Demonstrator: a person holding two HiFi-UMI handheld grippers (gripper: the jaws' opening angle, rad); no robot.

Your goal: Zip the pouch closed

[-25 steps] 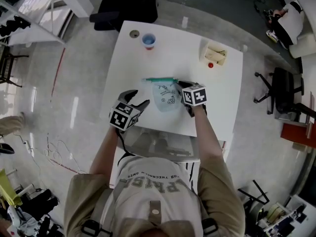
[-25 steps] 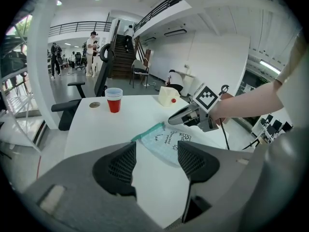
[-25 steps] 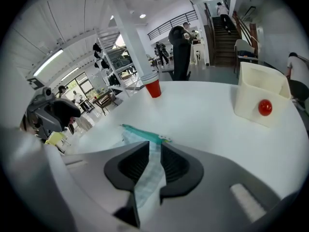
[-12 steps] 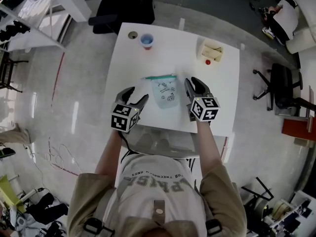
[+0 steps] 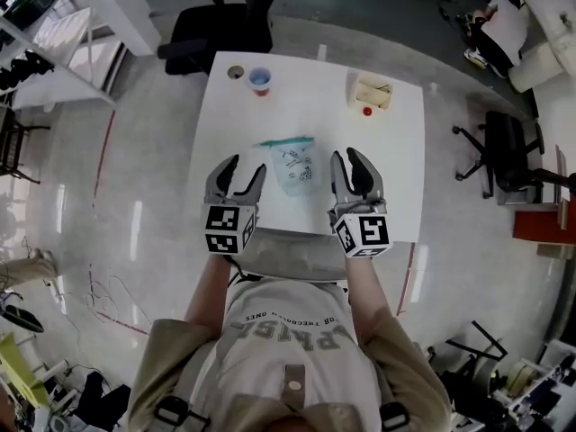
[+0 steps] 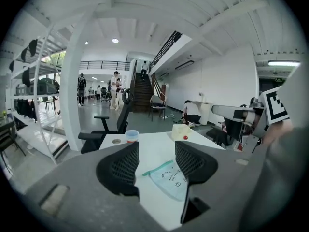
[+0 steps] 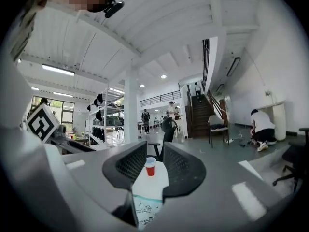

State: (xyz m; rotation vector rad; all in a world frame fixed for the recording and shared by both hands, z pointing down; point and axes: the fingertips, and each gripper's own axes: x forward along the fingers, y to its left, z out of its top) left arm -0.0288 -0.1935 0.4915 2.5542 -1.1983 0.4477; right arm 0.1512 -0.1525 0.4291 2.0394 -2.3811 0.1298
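Head view looks steeply down on a white table [image 5: 387, 178] with the pouch [image 5: 293, 166] lying flat on it, a little nearer the person than the middle. Its teal zip strip [image 5: 286, 140] runs along the far edge; from where I stand I can't say whether it is done up the whole way.

The left gripper [image 5: 244, 167] is held up over the near left part of the table, beside the pouch and clear of it. Its jaws stand well apart with nothing between them but the view of the table beyond, though they have just been closing in a bit.

The right gripper [image 5: 348, 158] is up on the other side of the pouch, also off it. Its jaws have a narrower gap, have just been opening, and hold nothing; its own view looks through that gap at the paper cup [image 7: 150, 167] at the far end.

A small cream box [image 5: 371, 90] with a red ball [image 5: 366, 111] just beside it sits at the far right. A black office chair [image 5: 216, 25] stands beyond the table.
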